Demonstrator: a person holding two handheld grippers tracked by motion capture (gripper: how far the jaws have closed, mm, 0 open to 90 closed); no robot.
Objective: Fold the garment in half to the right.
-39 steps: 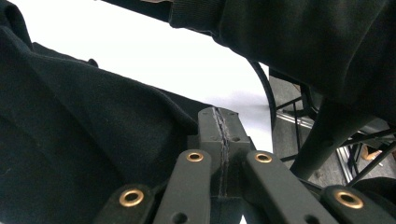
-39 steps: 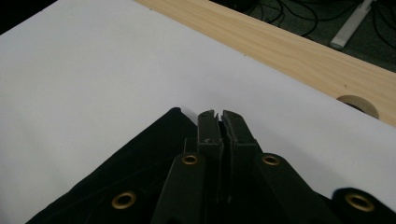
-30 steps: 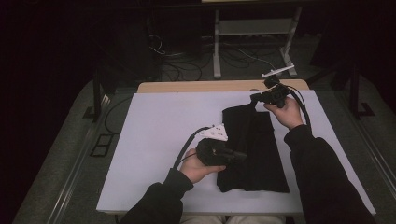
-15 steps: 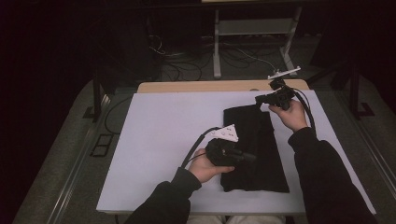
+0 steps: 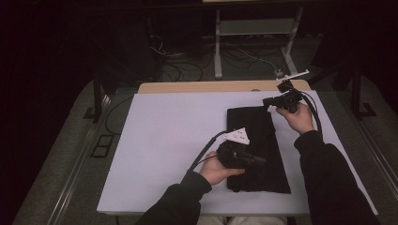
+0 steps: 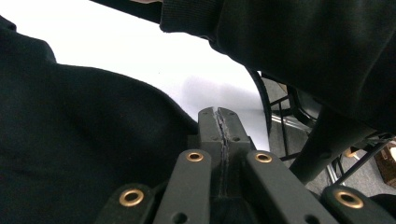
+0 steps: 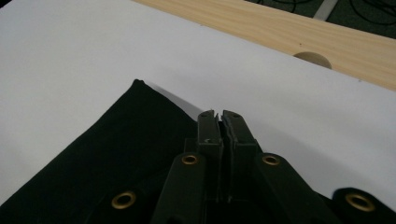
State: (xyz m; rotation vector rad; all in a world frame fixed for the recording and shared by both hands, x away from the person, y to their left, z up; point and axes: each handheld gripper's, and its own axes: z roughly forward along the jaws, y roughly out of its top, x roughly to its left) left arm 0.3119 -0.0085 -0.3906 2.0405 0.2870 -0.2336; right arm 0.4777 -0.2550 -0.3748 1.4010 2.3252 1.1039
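High view: the folded black cloth [image 5: 256,150] lies on the white table cover [image 5: 159,140], running away from the person. The left gripper [image 5: 256,160] lies across the cloth's near half, its tips over the fabric. The right gripper [image 5: 268,100] sits at the cloth's far right corner, its tips just past the edge.

Left gripper view: the left gripper [image 6: 219,114] has its jaws pressed together, and I can see no fabric pinched in the seam between them. The cloth [image 6: 88,140] spreads to the left of and beneath the tips. A dark sleeve [image 6: 308,51] hangs overhead.

Right gripper view: the right gripper [image 7: 219,116] is likewise closed with nothing visibly clamped. The cloth [image 7: 116,154] lies under and to the left of the tips, its corner just ahead of them, and the wooden table edge [image 7: 299,32] runs beyond.

The risk, as I judge it: closed tips pushing along soft fabric could drag the top layer and rumple the fold. A pinch taken too shallow at the corner might catch one layer alone, so the stack would splay when lifted.
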